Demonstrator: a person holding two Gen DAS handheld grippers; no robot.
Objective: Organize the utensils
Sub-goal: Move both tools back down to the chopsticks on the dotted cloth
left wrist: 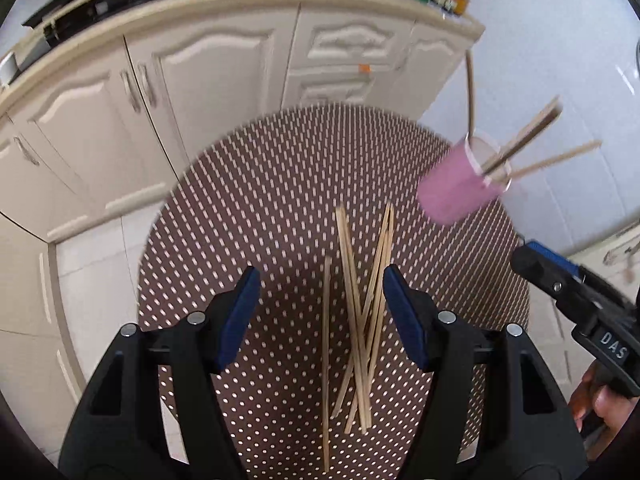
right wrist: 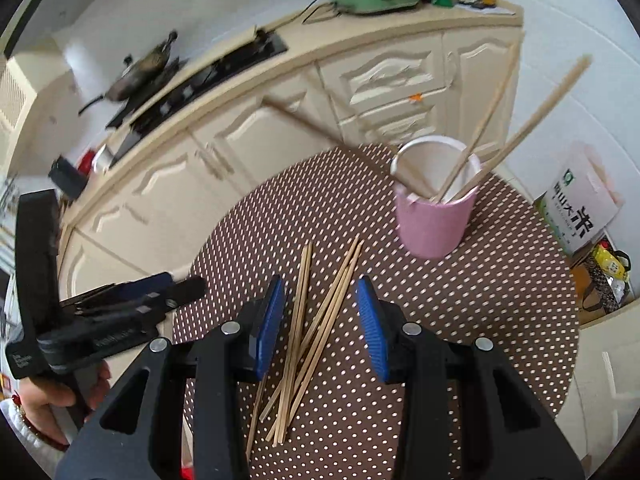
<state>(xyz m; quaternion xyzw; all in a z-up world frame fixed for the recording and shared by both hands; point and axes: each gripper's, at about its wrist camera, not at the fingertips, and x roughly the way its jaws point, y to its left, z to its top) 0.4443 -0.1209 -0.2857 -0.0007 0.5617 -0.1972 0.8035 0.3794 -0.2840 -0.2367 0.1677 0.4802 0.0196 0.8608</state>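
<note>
Both the left gripper (left wrist: 320, 312) and right gripper (right wrist: 322, 324) hang with jaws apart and empty over the loose chopsticks (right wrist: 308, 332) crossed on the table (right wrist: 500, 320), apparently ready to move them to the pink cup (right wrist: 434, 220) nearby, which already holds several.

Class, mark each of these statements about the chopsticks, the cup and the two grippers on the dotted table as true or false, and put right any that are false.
1. The pink cup stands upright on the table. True.
2. The pink cup is empty. False: several chopsticks lean out of it.
3. A loose pile of chopsticks lies crossed on the table. True.
4. The right gripper is shut on a chopstick. False: it is open, with the pile lying between its fingers.
5. The left gripper is open and holds nothing. True.
6. The tablecloth is plain white. False: it is brown with pale dots.
</note>
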